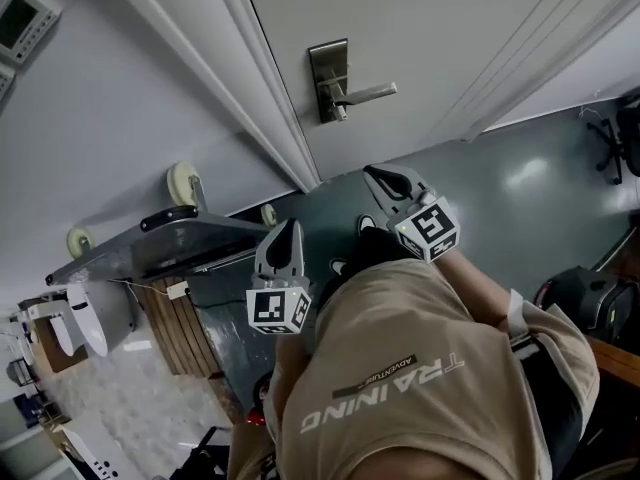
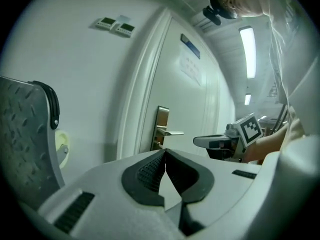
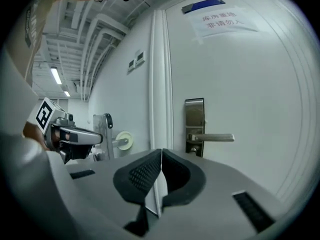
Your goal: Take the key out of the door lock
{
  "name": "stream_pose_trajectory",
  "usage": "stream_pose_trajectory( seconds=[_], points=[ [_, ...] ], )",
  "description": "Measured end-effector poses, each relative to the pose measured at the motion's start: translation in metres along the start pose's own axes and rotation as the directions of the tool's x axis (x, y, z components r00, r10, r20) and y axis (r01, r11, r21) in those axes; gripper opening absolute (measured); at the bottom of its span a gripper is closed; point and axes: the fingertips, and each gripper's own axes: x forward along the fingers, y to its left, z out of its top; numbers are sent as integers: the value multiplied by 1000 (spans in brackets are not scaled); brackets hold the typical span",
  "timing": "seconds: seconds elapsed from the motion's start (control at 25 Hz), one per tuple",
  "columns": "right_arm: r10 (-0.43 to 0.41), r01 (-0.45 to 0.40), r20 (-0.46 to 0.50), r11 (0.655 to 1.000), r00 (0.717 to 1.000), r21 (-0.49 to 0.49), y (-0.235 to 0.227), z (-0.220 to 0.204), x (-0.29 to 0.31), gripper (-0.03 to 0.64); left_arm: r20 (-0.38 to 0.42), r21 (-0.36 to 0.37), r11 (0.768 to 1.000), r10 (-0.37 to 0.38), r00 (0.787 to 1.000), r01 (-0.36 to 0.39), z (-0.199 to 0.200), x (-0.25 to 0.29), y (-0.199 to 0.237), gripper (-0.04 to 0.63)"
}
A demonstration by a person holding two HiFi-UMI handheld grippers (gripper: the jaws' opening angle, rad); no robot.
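A white door [image 1: 450, 38] carries a brushed-metal lock plate [image 1: 329, 79] with a lever handle [image 1: 368, 93]. Just under the lever a small metal stub [image 1: 340, 114] sticks out; I cannot tell whether it is the key or the cylinder, and it shows as a small round piece [image 3: 194, 148] in the right gripper view. My left gripper [image 1: 290, 226] is shut and empty, well short of the door and left of the lock. My right gripper [image 1: 373, 174] is also shut and empty, below the lock plate and apart from it. Both point toward the door.
A grey hand cart [image 1: 165, 243] with cream wheels [image 1: 183, 183] stands against the wall left of the door frame [image 1: 265, 88]. Wall control panels [image 1: 25, 18] sit at far left. A paper notice [image 3: 220, 20] hangs on the door. An office chair [image 1: 620, 133] stands at right.
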Motion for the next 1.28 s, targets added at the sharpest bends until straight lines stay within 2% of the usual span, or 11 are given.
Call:
stream_pose_trajectory(
  seconds=[0.16,0.32,0.44,0.56,0.8,0.96,1.12,1.28],
  points=[
    [2,-1,-12,999,1000,47,2,-6,12,15,-15,-20,1000,2,1000,-3,-6,-3,1,9],
    [53,-53,-8,997,999,54,11,-1,44,15,-59,-67,995,66,996,-70,-22,-12,18,9],
    [90,-92,37,995,995,44,16,19,60,15,-91,-106,987,113,989,-122,-27,-18,31,9],
    [95,-96,58,995,994,17,6,29,72,15,-96,-87,987,126,987,-135,-19,-10,37,9],
    [61,-62,37,997,997,48,-27,18,75,15,-73,-7,997,80,994,-81,8,36,33,9],
    [43,-43,5,994,999,96,-54,8,70,15,-84,21,1000,10,996,-8,11,79,17,9],
    [52,-52,4,984,999,171,-72,3,68,15,-77,68,995,-68,995,73,20,126,2,9],
    [68,-64,-16,983,998,169,-84,-3,65,15,-78,102,990,-90,993,97,27,158,-4,9]
  ],
)
